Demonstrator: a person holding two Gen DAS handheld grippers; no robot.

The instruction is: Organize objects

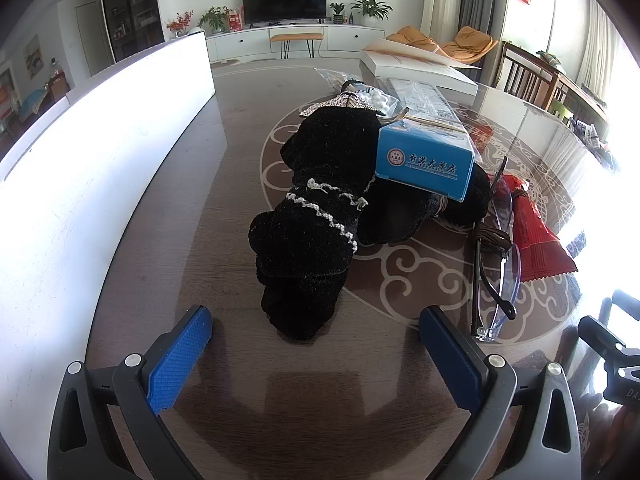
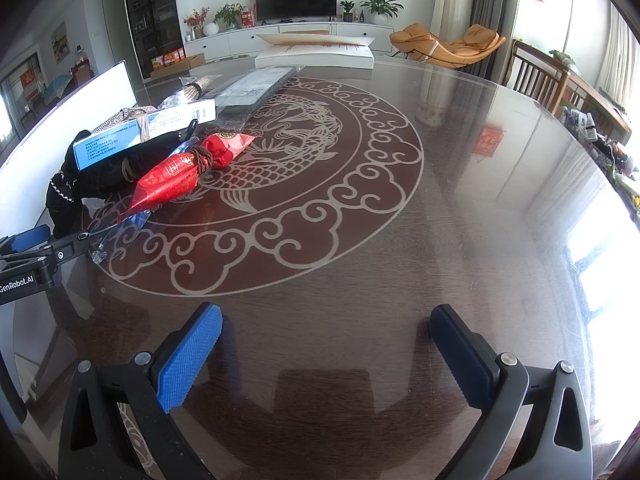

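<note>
Left claw (agape) faces crumpled black velvet cloth.

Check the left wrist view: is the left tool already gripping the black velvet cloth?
No, the left tool is open and empty, with the black velvet cloth lying on the table just ahead of its fingers.

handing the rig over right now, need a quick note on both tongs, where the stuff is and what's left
Left tongs: open, empty, low over the table, pointed at the black velvet cloth.
Right tongs: open, empty, over a bare part of the table.
Pile on the left: blue box resting on the cloth, clear glasses and red packet beside it, white box at the far edge.
Done: nothing looks sorted yet.
Left: all of it; the cloth is likely first.
</note>
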